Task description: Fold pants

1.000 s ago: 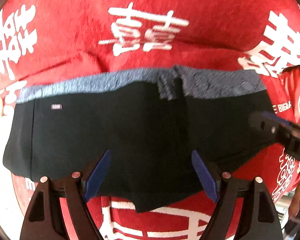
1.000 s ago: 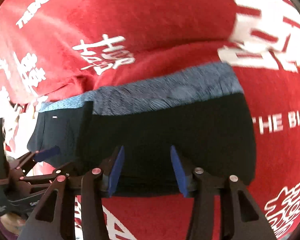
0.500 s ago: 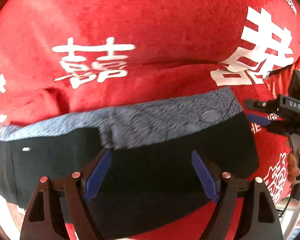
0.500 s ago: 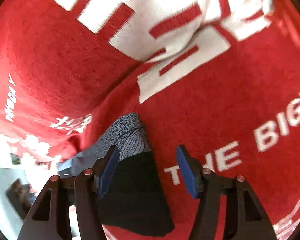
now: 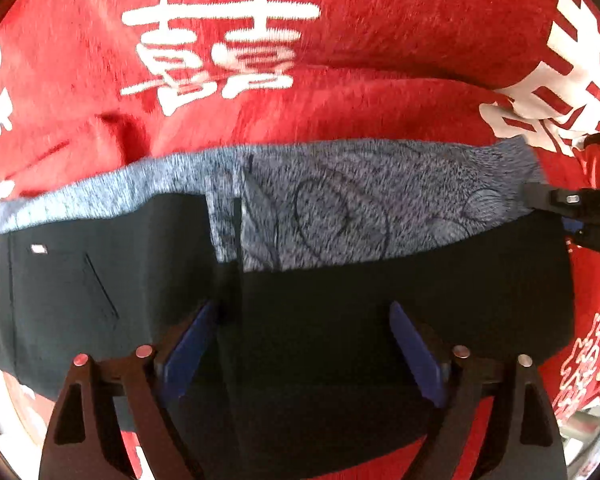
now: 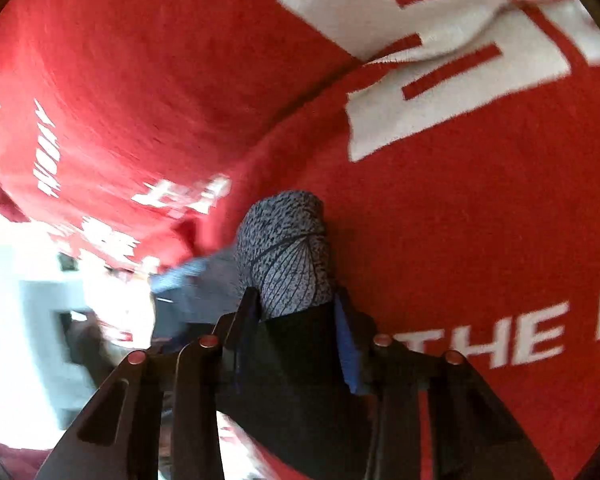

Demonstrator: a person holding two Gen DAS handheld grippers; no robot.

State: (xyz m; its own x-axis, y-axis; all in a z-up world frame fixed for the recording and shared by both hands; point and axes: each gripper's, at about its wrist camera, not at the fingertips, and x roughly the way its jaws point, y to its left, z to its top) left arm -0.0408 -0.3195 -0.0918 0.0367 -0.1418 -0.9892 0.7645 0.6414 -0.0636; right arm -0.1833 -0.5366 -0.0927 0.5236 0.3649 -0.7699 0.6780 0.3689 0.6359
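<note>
While R hand-held gripper (image 6: 296, 320) nips pants (image 5: 300, 340) edge | L hand-held gripper (image 5: 300, 344) wide

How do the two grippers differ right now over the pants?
The left gripper stands wide open over the middle of the pants, gripping nothing; the right gripper has just been closing and pinches the grey waistband end. The left looks down on the flat cloth; the right comes in at the edge over the red blanket. Both have blue pads.

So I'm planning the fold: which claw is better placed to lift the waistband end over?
Right. The right claw has just been closing around the grey waistband end of the pants. The left claw hangs wide open above the dark middle.
</note>
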